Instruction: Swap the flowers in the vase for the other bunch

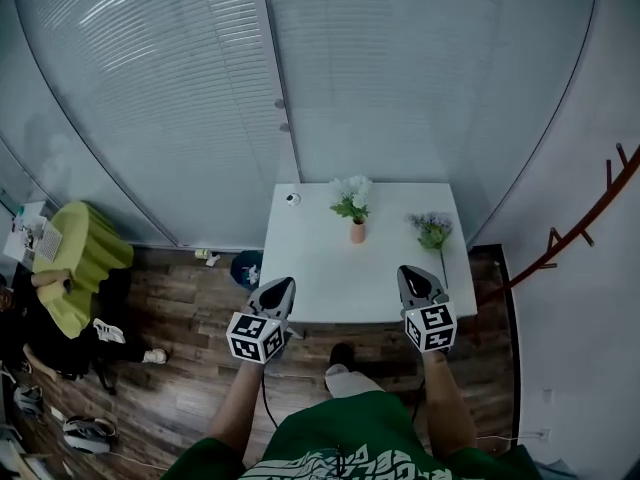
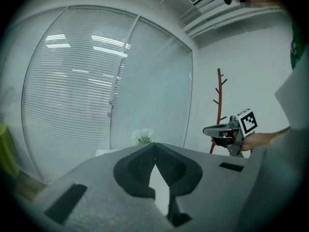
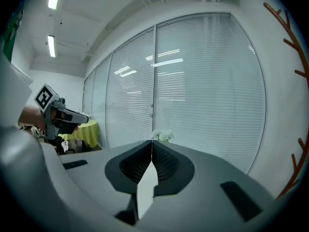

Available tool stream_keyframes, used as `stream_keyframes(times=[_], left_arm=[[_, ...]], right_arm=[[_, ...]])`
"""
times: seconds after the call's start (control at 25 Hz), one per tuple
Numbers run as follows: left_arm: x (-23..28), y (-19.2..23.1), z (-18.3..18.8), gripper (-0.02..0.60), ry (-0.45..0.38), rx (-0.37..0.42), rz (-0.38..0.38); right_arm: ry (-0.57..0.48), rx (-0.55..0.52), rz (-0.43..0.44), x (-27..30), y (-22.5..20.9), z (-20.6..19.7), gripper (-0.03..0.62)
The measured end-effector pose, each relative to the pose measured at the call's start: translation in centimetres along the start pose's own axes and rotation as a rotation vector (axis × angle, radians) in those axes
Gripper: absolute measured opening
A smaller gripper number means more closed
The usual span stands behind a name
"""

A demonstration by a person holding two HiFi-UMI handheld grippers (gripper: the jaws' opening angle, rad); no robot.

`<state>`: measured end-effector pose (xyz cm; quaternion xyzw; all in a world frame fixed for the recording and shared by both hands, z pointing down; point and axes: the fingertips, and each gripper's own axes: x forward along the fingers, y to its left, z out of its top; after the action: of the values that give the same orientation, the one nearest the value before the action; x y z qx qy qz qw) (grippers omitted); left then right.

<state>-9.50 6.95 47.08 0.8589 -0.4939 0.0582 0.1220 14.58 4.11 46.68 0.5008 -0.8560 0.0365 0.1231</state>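
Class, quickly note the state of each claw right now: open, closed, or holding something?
Left claw: closed, tips together, holding nothing.
Right claw: closed, tips together, holding nothing.

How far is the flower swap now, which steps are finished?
Nothing is done yet: the white flowers stand in the vase, the purple bunch lies on the table. Nothing is in hand: left tongs and right tongs are shut and empty. The whole swap remains.
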Motion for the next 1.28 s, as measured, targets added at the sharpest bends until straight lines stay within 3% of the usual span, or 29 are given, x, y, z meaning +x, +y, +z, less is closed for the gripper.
stream_keyframes(times=[0.6,1.28], left_arm=[[11.3,4.2,0.6,0.008,0.074,-0.026,-0.077],[17.7,4.8,-1.9,0.008,0.149,-0.029,-0.128]], right_arm=[[0.073,0.058,0.015,10.8,-3.8,-1.4,0.014],[0.131,0.061,0.044,15.8,-5.2,-4.6,0.014]])
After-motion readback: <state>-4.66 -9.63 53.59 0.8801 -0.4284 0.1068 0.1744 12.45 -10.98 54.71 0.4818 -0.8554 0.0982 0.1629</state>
